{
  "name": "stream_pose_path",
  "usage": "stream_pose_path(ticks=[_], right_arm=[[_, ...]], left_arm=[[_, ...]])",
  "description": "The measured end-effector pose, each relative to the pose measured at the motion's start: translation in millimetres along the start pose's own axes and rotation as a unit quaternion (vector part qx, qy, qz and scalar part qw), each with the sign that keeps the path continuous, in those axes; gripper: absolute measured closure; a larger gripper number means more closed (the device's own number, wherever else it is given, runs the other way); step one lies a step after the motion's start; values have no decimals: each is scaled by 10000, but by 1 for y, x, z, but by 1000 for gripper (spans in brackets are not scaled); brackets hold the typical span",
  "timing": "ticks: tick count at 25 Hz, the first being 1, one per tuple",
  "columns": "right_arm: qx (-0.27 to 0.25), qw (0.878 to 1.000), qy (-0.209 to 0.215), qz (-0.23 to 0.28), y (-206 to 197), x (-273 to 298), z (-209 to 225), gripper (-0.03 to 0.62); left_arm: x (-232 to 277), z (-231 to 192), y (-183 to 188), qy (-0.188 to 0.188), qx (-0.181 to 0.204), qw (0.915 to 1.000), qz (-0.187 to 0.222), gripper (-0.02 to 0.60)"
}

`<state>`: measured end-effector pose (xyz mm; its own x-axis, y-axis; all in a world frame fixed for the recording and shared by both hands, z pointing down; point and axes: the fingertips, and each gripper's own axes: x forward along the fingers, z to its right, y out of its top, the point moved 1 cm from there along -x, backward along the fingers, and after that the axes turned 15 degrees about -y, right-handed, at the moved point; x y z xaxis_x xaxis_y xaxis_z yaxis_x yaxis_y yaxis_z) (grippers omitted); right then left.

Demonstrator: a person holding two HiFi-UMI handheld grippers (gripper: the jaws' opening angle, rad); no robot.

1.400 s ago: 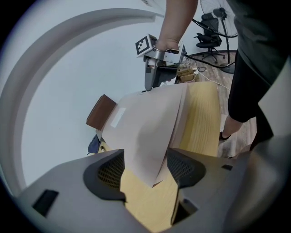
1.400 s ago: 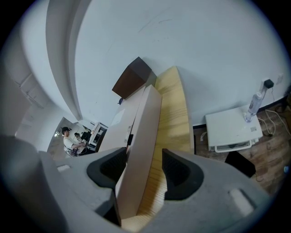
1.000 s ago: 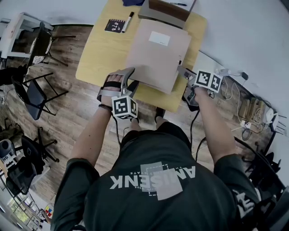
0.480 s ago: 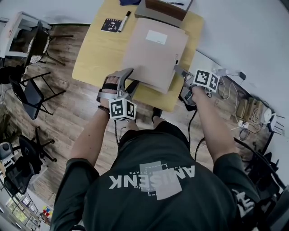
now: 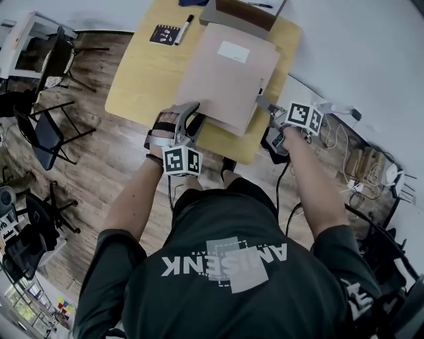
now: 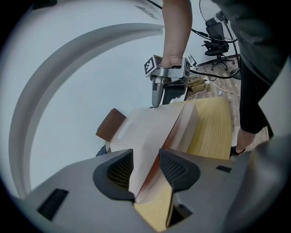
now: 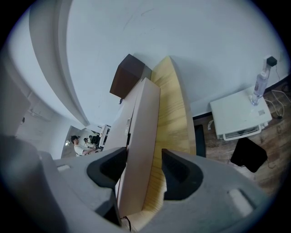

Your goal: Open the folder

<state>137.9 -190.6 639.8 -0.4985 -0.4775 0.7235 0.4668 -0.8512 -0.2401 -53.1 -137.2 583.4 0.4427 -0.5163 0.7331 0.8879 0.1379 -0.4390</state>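
A tan folder point(image 5: 228, 76) lies shut on the yellow wooden table point(image 5: 142, 73). My left gripper point(image 5: 192, 120) is at its near left corner. In the left gripper view the cover point(image 6: 150, 123) is lifted slightly and runs between the jaws of the left gripper point(image 6: 145, 168), its reddish inside showing. These jaws have just been closing, and a gap remains on the right pad's side. My right gripper point(image 5: 263, 104) is at the near right edge. The folder's edge point(image 7: 143, 132) stands between the wide jaws of the right gripper point(image 7: 144, 170), with table point(image 7: 173, 118) visible beside it.
A brown box point(image 5: 242, 13) sits at the table's far end, touching the folder's back. A marker pen point(image 5: 180, 30) and a black card point(image 5: 162, 34) lie far left. Chairs point(image 5: 46, 132) stand left of the table; cables point(image 5: 364, 152) lie on the floor to the right.
The left gripper's jaws have narrowed around the folder's near left corner, with the cover between them. The right gripper has stayed at the right edge.
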Motion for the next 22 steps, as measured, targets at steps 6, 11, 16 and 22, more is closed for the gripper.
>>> stream_pose_path(ticks=[6,11,16,22], right_arm=[[-77,10000,47,-8,0,1,0,356],[-158,9999,53,-40,0,0,-1,356],[-191,9998,58,-47,0,1,0,356],[-225,9997,44,-37,0,-1,1,356]], left_arm=[[4,4,5,78,482,9987,-152,416],[4,6,11,243,551,9982,-31,450],[3,4,17,387,527,9978,73,479],[6,8,22,298,688,9972,45,528]])
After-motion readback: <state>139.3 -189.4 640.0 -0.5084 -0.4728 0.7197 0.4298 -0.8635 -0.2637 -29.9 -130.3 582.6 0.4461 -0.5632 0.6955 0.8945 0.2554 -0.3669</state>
